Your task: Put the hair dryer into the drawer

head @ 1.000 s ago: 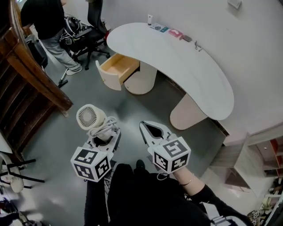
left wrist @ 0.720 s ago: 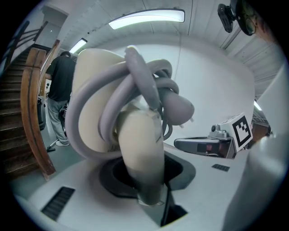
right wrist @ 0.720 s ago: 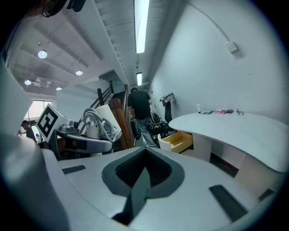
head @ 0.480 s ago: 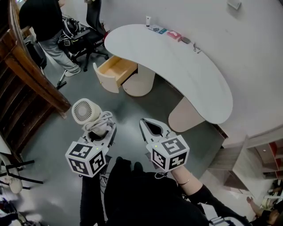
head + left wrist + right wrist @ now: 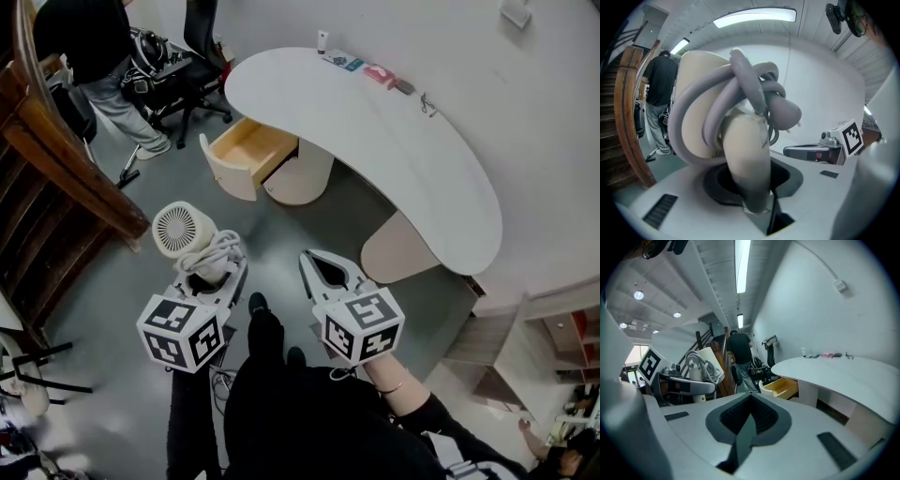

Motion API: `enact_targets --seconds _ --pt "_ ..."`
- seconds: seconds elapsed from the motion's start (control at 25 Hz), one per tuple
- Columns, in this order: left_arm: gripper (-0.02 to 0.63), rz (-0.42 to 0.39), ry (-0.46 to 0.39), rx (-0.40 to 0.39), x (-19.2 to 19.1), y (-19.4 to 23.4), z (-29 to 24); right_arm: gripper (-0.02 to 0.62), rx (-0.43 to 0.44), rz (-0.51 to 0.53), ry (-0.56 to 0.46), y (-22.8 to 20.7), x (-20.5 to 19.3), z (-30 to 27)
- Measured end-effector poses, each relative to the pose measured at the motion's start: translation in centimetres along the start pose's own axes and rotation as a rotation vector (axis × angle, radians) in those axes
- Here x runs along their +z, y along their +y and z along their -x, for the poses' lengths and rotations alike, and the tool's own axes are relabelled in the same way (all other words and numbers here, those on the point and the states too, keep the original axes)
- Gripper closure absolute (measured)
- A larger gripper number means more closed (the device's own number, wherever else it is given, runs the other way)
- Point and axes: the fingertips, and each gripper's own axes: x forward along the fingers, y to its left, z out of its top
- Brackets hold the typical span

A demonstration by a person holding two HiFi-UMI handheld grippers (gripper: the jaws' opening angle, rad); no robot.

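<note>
A cream hair dryer [image 5: 178, 229], with its grey cord [image 5: 217, 251] coiled round it, stands up out of my left gripper [image 5: 219, 269]. In the left gripper view the jaws are shut on the hair dryer's handle [image 5: 746, 161], and the cord [image 5: 740, 91] loops over the body. My right gripper [image 5: 310, 257] is held beside it, shut with nothing in it; its jaws meet in the right gripper view [image 5: 750, 398]. The open wooden drawer [image 5: 246, 150] juts from the white curved desk [image 5: 394, 141] ahead, and is also seen in the right gripper view [image 5: 781, 386].
A person in a black top [image 5: 89, 47] stands at the upper left by an office chair [image 5: 192, 70]. A wooden stair rail [image 5: 66, 159] runs along the left. Small items [image 5: 370, 73] and a bottle [image 5: 322, 40] lie on the desk's far edge.
Both grippers have moved slightly across the floor, the hair dryer still in the left one. A foot has stepped forward between them.
</note>
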Motion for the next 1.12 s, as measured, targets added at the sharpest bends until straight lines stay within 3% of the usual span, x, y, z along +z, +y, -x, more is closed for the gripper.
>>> enact_targets --seconds 0.64,1.12 --pt "0.482 0.053 0.036 -0.027 3.9 12.3 -7.4 0.594 -0.049 -0.024 0.039 -2.9 3.9 -12.9" --pt "0.482 0.052 0.094 -0.079 5.7 18.5 -11.8 0.594 -0.114 -0.056 0.082 -4.6 5.9 -19.9"
